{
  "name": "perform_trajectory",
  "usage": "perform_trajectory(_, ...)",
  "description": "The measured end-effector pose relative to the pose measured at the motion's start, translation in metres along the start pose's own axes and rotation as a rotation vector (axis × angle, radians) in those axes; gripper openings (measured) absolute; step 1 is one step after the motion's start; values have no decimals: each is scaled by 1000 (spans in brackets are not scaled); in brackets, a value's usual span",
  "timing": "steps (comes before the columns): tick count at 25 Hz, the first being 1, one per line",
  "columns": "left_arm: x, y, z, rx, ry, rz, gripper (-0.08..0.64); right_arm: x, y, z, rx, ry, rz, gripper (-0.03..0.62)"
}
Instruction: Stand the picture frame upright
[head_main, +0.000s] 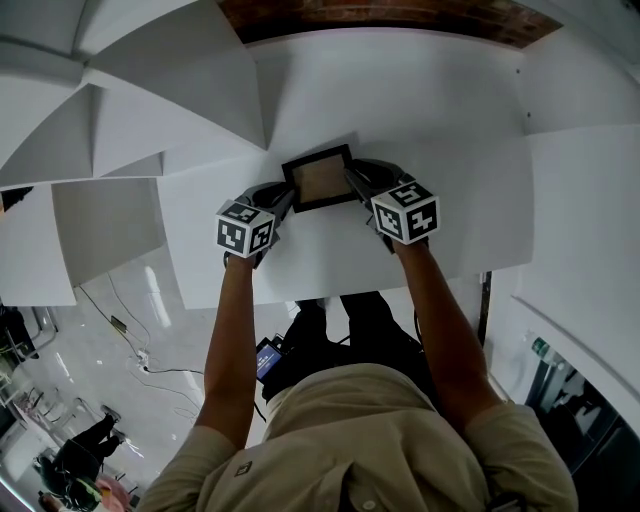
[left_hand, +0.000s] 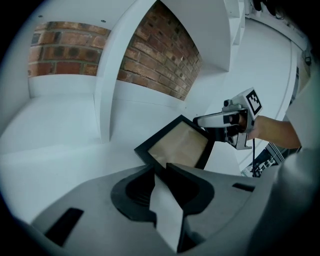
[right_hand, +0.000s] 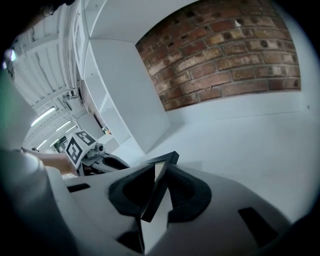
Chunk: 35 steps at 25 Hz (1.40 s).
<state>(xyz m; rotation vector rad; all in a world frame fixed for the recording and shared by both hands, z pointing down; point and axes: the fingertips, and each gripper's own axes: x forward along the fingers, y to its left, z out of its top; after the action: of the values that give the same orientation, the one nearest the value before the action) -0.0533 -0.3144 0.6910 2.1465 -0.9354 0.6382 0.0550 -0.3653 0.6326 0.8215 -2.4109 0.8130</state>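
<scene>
Firstly, your left gripper (left_hand: 158, 167): jaws drawn close together on the near corner of the picture frame (head_main: 320, 180), one tip on each side of its black border. Its marker cube (head_main: 245, 228) sits over your left wrist.

Item two, your right gripper (right_hand: 159, 167): jaws clamped on the opposite side of the same frame, which runs edge-on between the pads as a thin dark strip. Its marker cube (head_main: 405, 210) faces up toward your head.

Item three, the picture frame: black border, tan panel, held between your two grippers above the white shelf (head_main: 440, 130). It is tilted, neither flat nor upright, with the panel facing up and toward you. Whether its lower edge touches the shelf cannot be told.

Item four, surroundings: a white partition (left_hand: 107, 100) rises from the shelf to the left of the frame, well apart from it. A brick wall (right_hand: 230, 55) closes the back of the compartment. More white shelves (head_main: 100, 230) step away on your left side.
</scene>
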Motion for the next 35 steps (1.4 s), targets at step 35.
perform_trajectory(35,-54,18,-38,302,101,-63,58,5,67,-100,345,187,-58,110)
